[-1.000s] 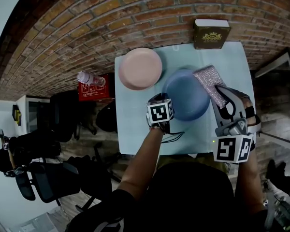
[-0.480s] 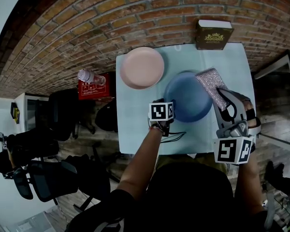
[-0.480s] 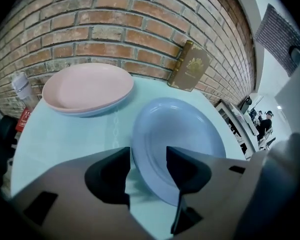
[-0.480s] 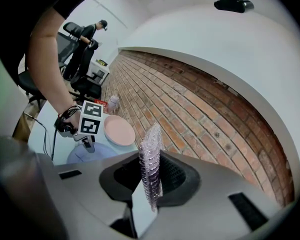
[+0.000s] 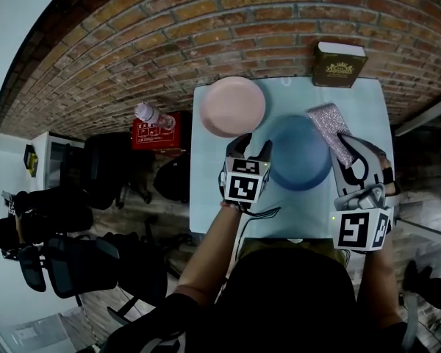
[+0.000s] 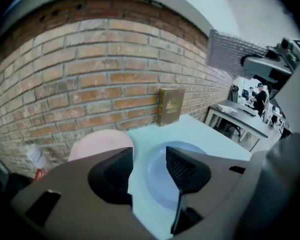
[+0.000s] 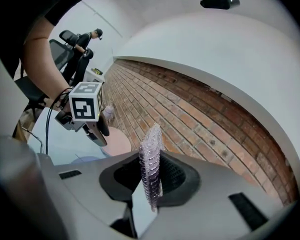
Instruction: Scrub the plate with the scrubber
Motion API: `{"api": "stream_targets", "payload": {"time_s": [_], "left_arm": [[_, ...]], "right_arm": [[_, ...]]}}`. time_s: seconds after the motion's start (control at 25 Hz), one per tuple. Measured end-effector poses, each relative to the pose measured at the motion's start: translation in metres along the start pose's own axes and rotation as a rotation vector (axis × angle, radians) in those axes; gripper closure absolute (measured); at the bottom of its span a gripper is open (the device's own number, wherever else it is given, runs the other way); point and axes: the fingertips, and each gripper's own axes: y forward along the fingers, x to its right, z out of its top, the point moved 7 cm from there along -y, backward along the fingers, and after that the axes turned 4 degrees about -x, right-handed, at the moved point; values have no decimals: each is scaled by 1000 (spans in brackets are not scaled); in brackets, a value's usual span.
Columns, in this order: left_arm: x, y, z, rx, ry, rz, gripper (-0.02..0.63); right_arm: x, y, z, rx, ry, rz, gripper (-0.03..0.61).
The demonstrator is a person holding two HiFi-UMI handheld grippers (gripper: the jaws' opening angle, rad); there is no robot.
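**Brick wall behind, pale table [image 5: 206, 175] below: scrubber gripped, plate free**

The right claw [image 5: 356, 147] is clenched on the sparkly pink scrubber [image 5: 329, 127], which stands edge-up between its pads at the blue plate's [image 5: 300, 157] right rim. The left claw [image 5: 253, 147] hangs released, its jaws just opened and nothing between them. The blue plate lies on the table just beyond and below it. A second ago this claw sat low at the plate's near-left rim, and it now hangs higher. A pink plate [image 5: 231, 107] lies further left, and a dark box [image 5: 339, 63] stands against the wall.
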Motion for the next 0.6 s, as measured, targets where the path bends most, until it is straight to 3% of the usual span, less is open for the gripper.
{"api": "stream_targets", "payload": {"time_s": [0.28,0.44,0.6], "left_arm": [[24,-92,74,280,205,-48,415],[43,-132,96,411,376,-26,462],[54,-160,105,524,489,32,557]], "right_arm": [[12,-12,25,78,22,5,488],[14,-20,33,112,60,18,488],[12,-27,40,141,74,30,488]]}}
